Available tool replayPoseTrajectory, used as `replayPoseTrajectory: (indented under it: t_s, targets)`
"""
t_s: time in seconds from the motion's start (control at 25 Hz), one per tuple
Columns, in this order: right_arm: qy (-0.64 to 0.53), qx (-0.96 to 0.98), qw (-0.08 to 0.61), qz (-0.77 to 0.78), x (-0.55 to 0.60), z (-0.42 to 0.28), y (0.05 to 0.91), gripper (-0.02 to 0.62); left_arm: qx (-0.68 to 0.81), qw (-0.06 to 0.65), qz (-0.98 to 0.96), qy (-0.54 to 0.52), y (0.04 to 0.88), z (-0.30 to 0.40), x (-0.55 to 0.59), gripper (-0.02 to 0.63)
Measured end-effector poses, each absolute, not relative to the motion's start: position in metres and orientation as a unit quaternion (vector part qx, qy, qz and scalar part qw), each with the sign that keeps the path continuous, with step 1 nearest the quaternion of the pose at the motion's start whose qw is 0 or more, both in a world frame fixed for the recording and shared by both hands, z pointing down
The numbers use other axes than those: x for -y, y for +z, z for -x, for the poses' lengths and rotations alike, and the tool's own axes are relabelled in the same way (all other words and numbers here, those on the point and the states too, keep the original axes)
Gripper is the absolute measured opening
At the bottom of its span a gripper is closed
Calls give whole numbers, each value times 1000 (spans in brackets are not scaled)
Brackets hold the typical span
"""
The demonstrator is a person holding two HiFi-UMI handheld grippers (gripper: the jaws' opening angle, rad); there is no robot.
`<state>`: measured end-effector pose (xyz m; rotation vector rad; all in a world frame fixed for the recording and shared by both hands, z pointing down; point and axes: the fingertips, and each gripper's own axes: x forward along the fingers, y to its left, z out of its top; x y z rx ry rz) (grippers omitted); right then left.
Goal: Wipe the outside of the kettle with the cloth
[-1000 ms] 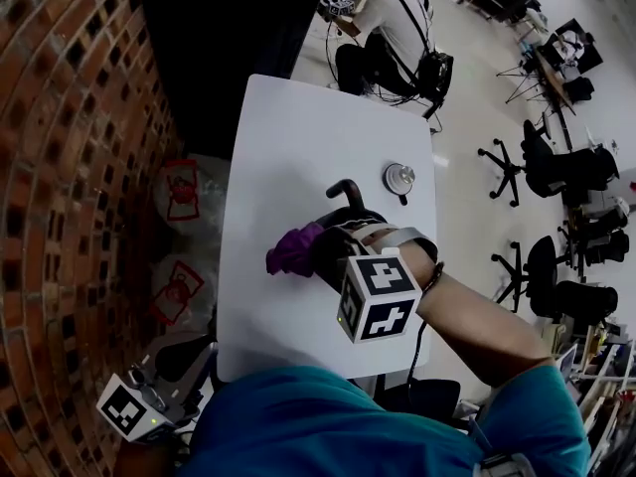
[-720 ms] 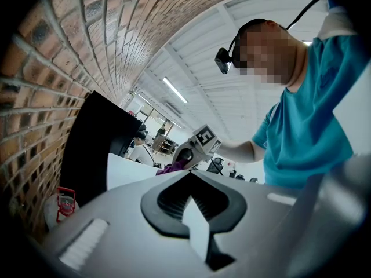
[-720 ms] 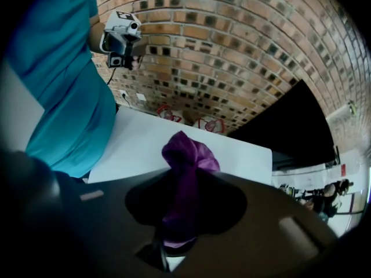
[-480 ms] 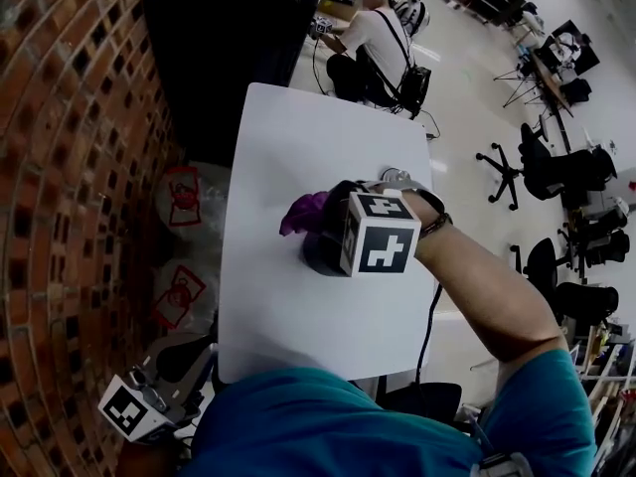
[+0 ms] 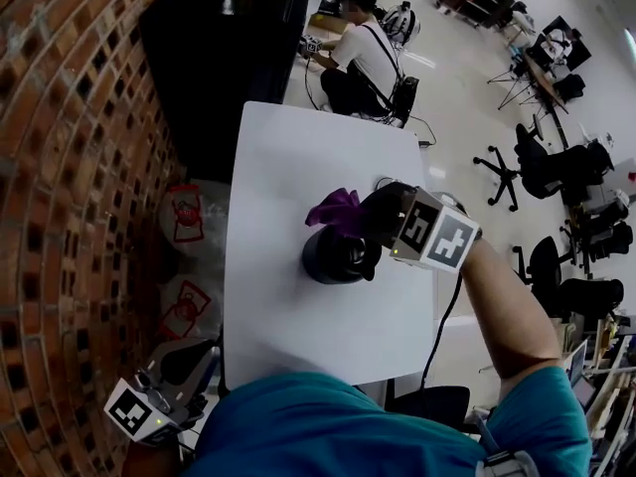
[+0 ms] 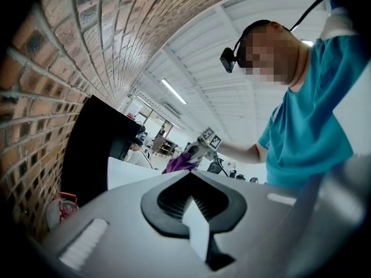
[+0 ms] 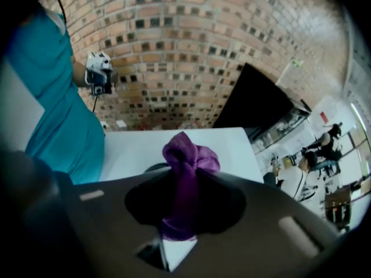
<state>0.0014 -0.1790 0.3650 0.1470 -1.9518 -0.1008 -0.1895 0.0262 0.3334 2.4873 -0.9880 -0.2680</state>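
Note:
A black kettle (image 5: 330, 256) stands near the middle of the white table (image 5: 288, 147). My right gripper (image 5: 363, 219) is shut on a bunched purple cloth (image 5: 335, 209) and holds it at the kettle's far upper side. In the right gripper view the cloth (image 7: 185, 155) sticks up from between the jaws, and a dark sliver of the kettle (image 7: 153, 168) shows below it. My left gripper (image 5: 184, 366) hangs off the table's near left corner, shut with nothing in it. From the left gripper view the cloth (image 6: 181, 162) is small and far beyond the jaws.
A brick wall (image 5: 70, 167) runs along the left, with red-and-white bags (image 5: 181, 212) on the floor beside the table. A black cabinet (image 5: 219, 48) stands behind it. A person (image 5: 363, 53) crouches past the far edge. Office chairs (image 5: 561, 167) fill the right.
My right gripper has carried the purple cloth from the kettle's left side round to its far upper side, uncovering the kettle body. The left gripper has stayed where it was.

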Motion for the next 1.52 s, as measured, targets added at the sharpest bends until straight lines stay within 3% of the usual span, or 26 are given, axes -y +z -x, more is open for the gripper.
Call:
replayPoseTrajectory:
  t_s: [0.24,0.4,0.84,1.04,1.36,1.52]
  targets:
    - [79,938,273,-196,161,-21,310,91,332,196,-919,-86,317,193,-12,2]
    - [136,941,158,-266,136,-37,308,91,293,176,-936,-82,312,191,1,2]
    - [151,921,70,-353,25,-75,260,89,183,157,-969,-45,287,151,-27,2]
    - [127,926,31,-355,-27,-97,229,91,166,115,-979,-29,264,127,-58,2]
    - [87,948,22,-305,-223,-161,235,89,211,100,-972,-35,271,49,-236,2]
    - [102,954,24,-281,-317,-184,247,91,272,128,-953,-34,280,16,-341,2]
